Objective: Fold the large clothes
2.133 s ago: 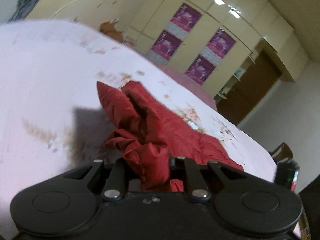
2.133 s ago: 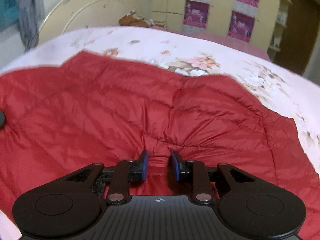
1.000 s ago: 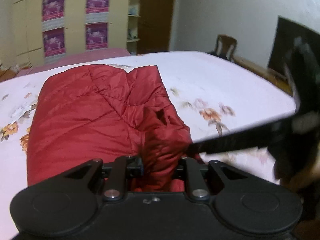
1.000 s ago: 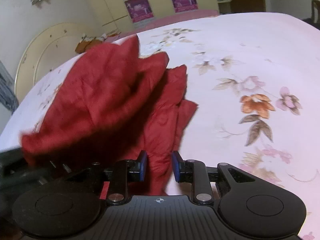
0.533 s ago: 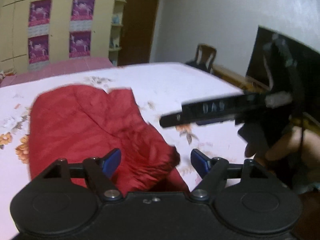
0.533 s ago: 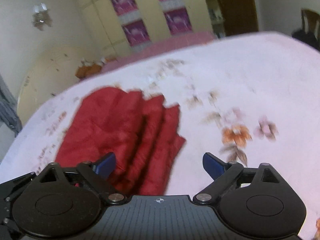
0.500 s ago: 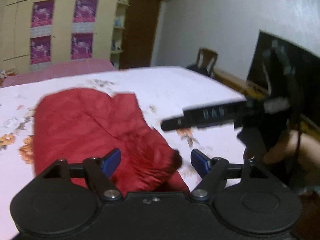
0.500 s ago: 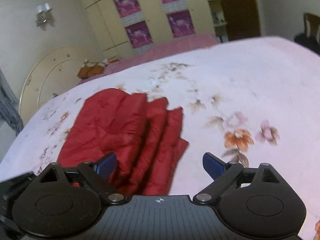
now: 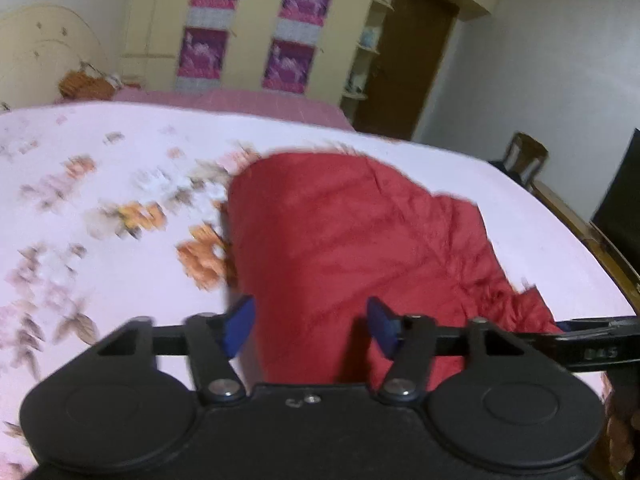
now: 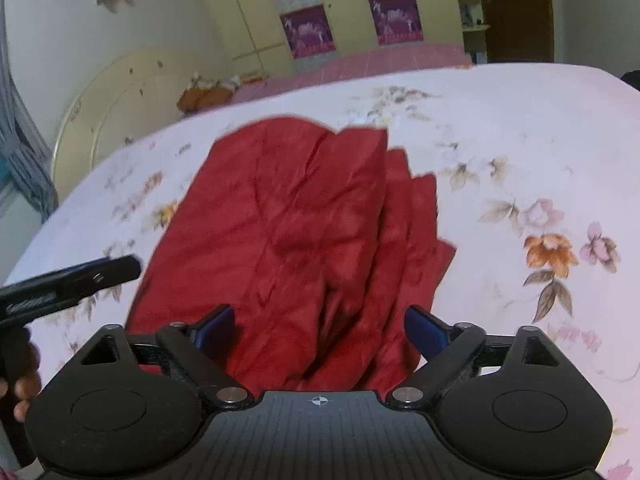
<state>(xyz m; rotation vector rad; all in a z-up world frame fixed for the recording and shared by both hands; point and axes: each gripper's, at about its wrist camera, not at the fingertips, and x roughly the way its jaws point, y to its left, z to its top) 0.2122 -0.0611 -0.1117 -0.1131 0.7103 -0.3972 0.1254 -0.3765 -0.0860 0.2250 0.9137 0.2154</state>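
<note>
A red quilted garment (image 9: 360,232) lies folded in layers on the pink floral bedspread (image 9: 100,208). In the right wrist view the same garment (image 10: 288,232) shows stepped layer edges along its right side. My left gripper (image 9: 310,326) hovers over the garment's near end, its jaws apart and closing, and the blue pads press on nothing. My right gripper (image 10: 320,330) hangs above the near edge of the garment, its jaws also apart and closing with no cloth pinched between them. Part of the other tool crosses each view at an edge.
Cream wardrobes with purple posters (image 9: 208,52) stand behind the bed, next to a brown door (image 9: 412,60). A curved headboard (image 10: 128,96) and an orange toy (image 10: 204,94) sit at the far end. A wooden chair (image 9: 524,158) and a dark screen (image 9: 620,196) are at the right.
Both grippers let go of the red cloth, opened wide, then narrowed somewhat. The left one swung so the garment now sits centre-right in its view. The right one pulled back and rose a little.
</note>
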